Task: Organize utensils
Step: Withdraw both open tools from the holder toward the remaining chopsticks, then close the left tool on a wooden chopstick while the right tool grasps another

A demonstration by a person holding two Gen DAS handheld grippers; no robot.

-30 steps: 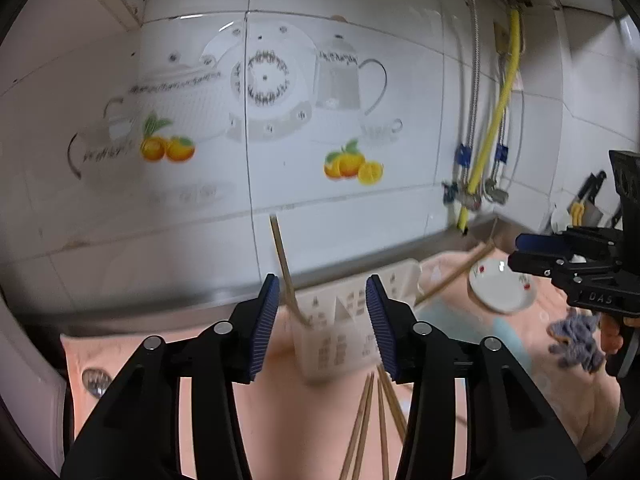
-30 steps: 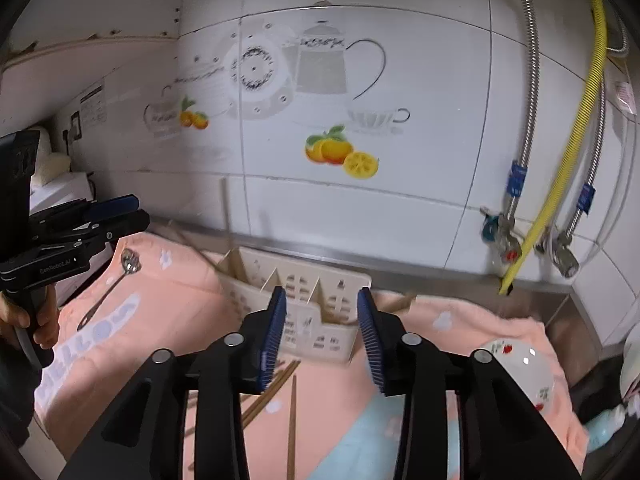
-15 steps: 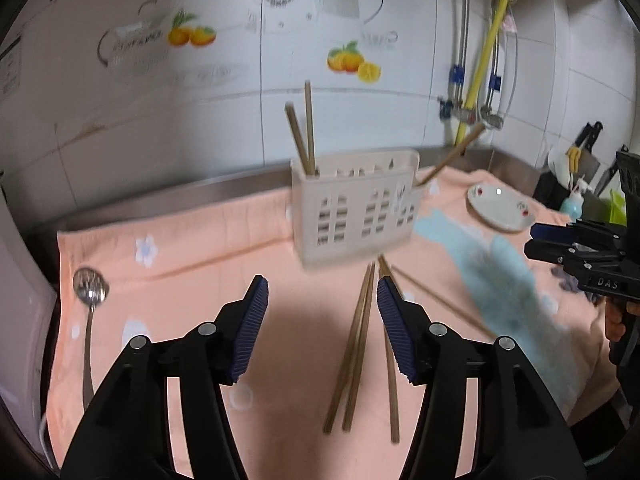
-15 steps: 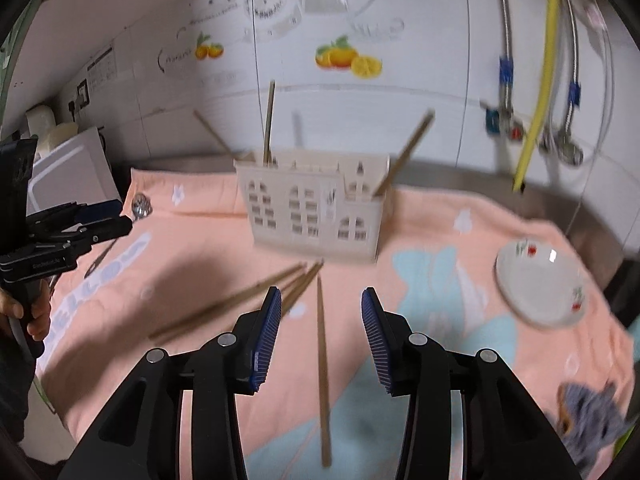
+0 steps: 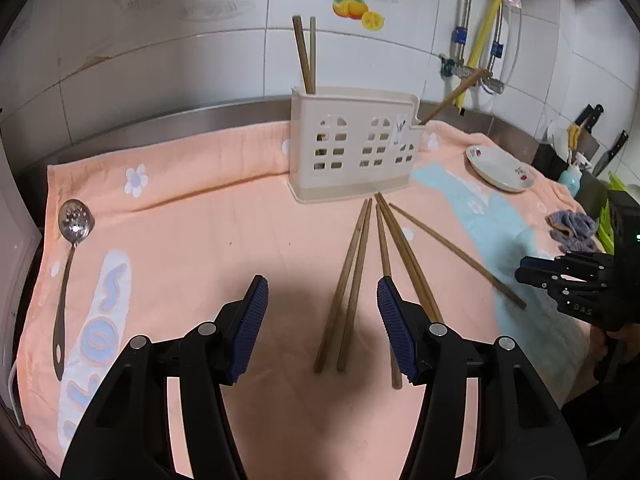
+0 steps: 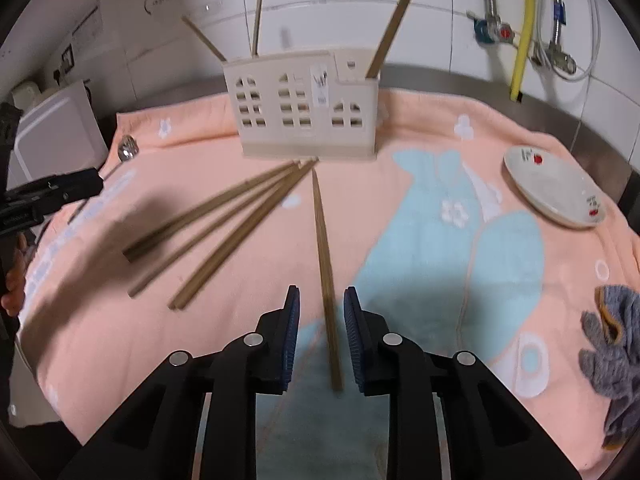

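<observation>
A cream utensil holder (image 5: 354,146) (image 6: 304,108) stands on the peach towel near the wall, with three chopsticks standing in it. Several wooden chopsticks (image 5: 352,276) (image 6: 224,224) lie loose on the towel in front of it. A single chopstick (image 6: 326,272) lies apart; my right gripper (image 6: 320,322) is open with its jaws either side of that stick's near end, not closed on it. My left gripper (image 5: 320,316) is open and empty above the towel, with a pair of chopsticks between its jaws below. A slotted metal spoon (image 5: 70,256) lies at the towel's left edge.
A white plate (image 5: 500,168) (image 6: 554,192) sits on the towel at the right. A grey cloth (image 6: 616,344) lies at the right edge. Pipes and a yellow hose (image 6: 522,28) run down the tiled wall. A white appliance (image 6: 52,128) stands left.
Both grippers have pulled back from the holder and tilted down toward the towel. The right gripper has lowered around the single chopstick.
</observation>
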